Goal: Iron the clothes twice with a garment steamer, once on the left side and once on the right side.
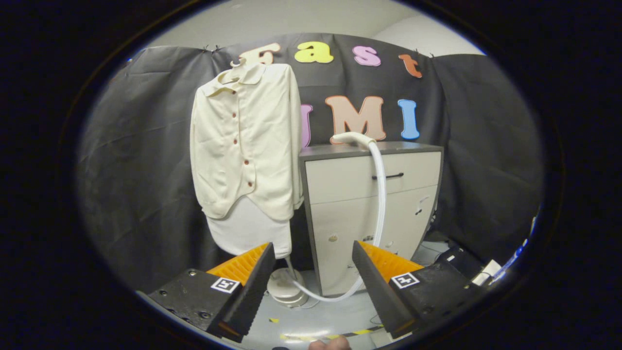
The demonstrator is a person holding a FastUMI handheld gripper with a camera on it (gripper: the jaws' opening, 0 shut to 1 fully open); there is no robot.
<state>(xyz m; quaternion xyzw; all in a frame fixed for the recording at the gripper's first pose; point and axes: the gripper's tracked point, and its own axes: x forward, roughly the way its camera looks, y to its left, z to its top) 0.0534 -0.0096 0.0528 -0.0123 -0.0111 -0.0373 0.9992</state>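
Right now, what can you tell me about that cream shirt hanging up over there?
The cream button-front shirt hangs upright on a hanger over a pale ironing form, against the black cloth wall and just left of a grey cabinet. It looks like soft woven fabric, with a collar, dark red buttons done up and long sleeves hanging down. It lies well beyond the open hand-held gripper, untouched.

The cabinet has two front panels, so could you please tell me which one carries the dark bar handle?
The upper drawer carries the dark handle, beside the white steamer hose. The lower panel has none. The open gripper holds nothing.
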